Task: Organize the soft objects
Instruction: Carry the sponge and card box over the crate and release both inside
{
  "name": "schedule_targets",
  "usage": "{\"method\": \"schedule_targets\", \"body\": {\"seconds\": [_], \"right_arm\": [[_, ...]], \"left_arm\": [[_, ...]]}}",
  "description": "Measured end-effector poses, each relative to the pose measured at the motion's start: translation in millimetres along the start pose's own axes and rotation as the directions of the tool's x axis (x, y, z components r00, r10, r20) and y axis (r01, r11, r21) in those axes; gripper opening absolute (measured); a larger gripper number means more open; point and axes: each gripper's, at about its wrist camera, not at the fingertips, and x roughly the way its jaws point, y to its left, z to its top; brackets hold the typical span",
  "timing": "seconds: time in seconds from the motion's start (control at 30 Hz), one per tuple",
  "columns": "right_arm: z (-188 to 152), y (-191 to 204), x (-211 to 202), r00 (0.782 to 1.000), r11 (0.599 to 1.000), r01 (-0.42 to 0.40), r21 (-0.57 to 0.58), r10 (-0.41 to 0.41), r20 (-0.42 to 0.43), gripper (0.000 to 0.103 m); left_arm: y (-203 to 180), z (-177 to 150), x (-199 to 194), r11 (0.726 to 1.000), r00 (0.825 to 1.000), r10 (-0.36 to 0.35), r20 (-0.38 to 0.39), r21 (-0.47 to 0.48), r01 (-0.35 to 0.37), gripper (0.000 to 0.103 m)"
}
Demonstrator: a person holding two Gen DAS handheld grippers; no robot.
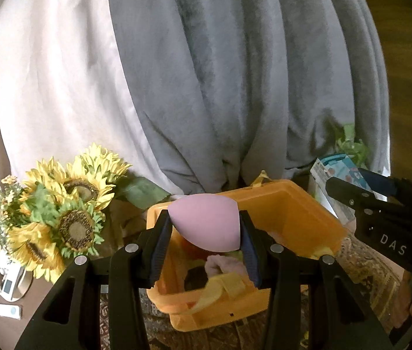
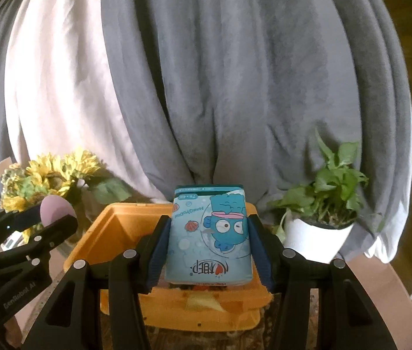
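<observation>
Left tool (image 1: 206, 239) is clamped on the pink sponge (image 1: 206, 221), right tool (image 2: 209, 250) on the tissue pack (image 2: 210, 239), both above the orange bin (image 1: 299, 215). I'd lower each well inside before loosening, so nothing bounces out.

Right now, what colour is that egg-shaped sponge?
Pale pink-lilac, plain; the egg-shaped sponge shows best in the left wrist view.

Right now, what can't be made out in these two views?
- Left wrist view: contents of the orange bin, behind the pink sponge in the left gripper.
- Right wrist view: bin interior, behind the tissue pack in the right gripper.
- Sunflowers: blurred.
</observation>
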Motion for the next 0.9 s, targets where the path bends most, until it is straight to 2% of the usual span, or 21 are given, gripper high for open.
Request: {"method": "schedule_targets", "body": {"seconds": [0.4,0.7,0.9], "right_arm": [[-4.8,0.8,65.7,0.995,0.999,-0.016,-0.034,0.013,-0.095,0.054],[-12.2,-2.0,93.2,0.989,0.999,-0.02,-0.039,0.014,-0.148,0.054],[-12.7,-6.0,98.7,0.987,0.999,-0.012,-0.033,0.006,-0.164,0.059]], "left_arm": [[6.3,-4.9,59.6,1.0,0.997,0.015,-0.079,-0.005,-0.015,0.045],[7.1,-11.8,92.9,1.0,0.991,0.001,-0.136,-0.007,-0.002,0.047],[6.9,-12.7,101.6,1.0,0.988,-0.016,-0.151,-0.019,0.014,0.056]]}}
